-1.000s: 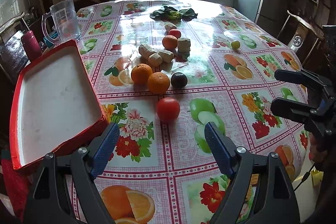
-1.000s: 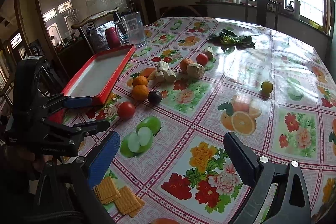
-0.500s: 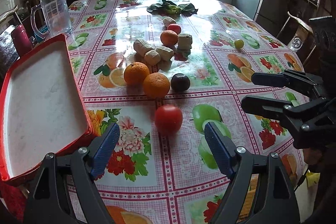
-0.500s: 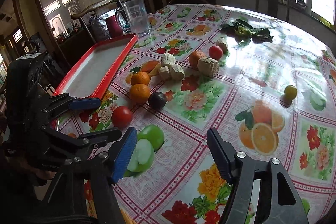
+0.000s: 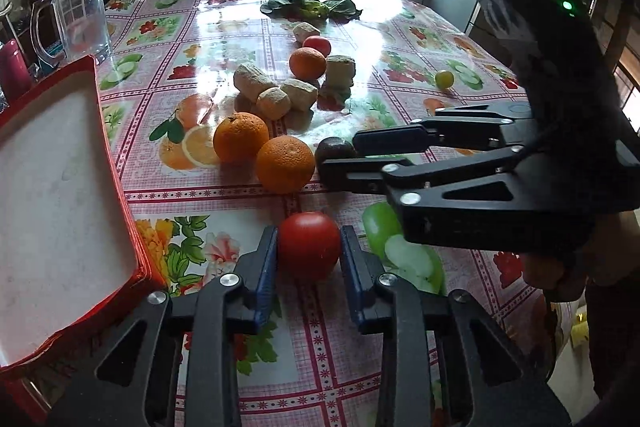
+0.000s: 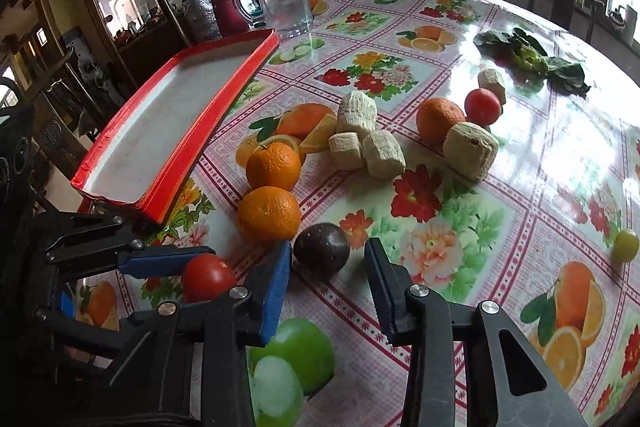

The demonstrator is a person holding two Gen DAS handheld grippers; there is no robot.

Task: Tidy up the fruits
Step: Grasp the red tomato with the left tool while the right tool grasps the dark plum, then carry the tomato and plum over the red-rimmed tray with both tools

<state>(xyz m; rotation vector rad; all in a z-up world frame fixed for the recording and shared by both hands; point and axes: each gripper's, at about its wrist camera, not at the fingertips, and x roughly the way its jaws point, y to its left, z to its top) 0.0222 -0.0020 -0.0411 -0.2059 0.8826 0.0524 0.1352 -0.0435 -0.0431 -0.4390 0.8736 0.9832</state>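
A red tomato [image 5: 308,243], round with no long axis, sits clamped in the just-closed left gripper [image 5: 308,247] beside the red tray [image 5: 120,187]; the right gripper [image 6: 328,267], narrowing, brackets a dark passion fruit [image 6: 321,246], its grip unclear.

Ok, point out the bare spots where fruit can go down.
The red-rimmed tray is bare throughout. The tablecloth lies open between the beige chunks and the small yellow-green fruit. It is crowded around the oranges, dark fruit and tomato.
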